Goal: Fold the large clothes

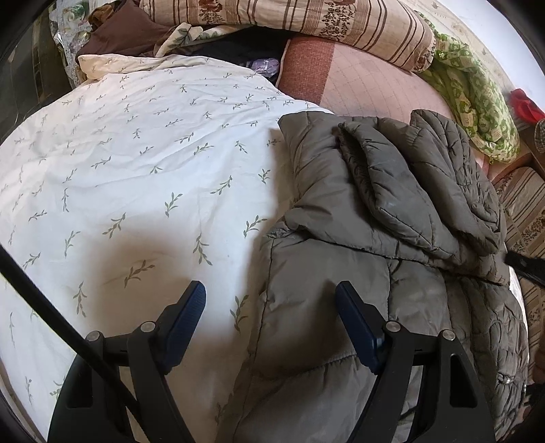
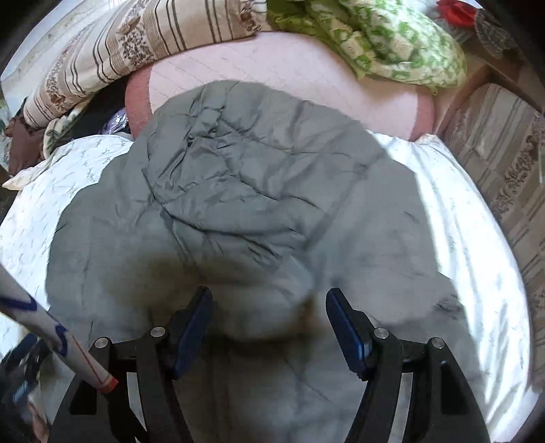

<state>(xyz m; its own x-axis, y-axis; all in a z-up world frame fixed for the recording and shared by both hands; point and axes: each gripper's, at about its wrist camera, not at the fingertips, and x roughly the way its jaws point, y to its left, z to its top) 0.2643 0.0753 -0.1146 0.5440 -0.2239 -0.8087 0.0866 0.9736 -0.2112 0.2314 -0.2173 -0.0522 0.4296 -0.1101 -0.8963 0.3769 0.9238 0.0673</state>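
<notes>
- Two hand-held grippers are hovering over a bed, each pointing steeply down at a grey quilted jacket (image 1: 391, 218) that is lying on a white duvet printed with small green sprigs (image 1: 136, 153).
- The left gripper (image 1: 270, 296) is standing with its jaws spread wide and nothing between them; it is hanging over the jacket's left edge, one finger above the duvet and the other above the grey fabric.
- The right gripper (image 2: 269, 303) is likewise holding its jaws wide apart, gripping nothing, and it is hovering over the lower middle of the jacket (image 2: 245, 191); this view is smeared with motion blur.
- The jacket is resting partly folded, with a sleeve (image 1: 385, 180) lying doubled over on top of the body; in the right wrist view the folded upper part is forming a rumpled mound on the broad lower panel.
- Beyond the jacket a pink quilted sheet (image 1: 374, 88) is covering the mattress, with a beige striped floral quilt (image 1: 306, 20) heaped at the far side and a green-and-white patterned blanket (image 1: 477, 112) bunched to its right.
- A brown garment (image 1: 119, 30) is lying at the far left corner, and something red (image 1: 523, 102) is showing at the right edge, too small to identify.
- A white sleeve with blue marks and a red cuff (image 2: 68, 344) is crossing the lower left of the right wrist view.
</notes>
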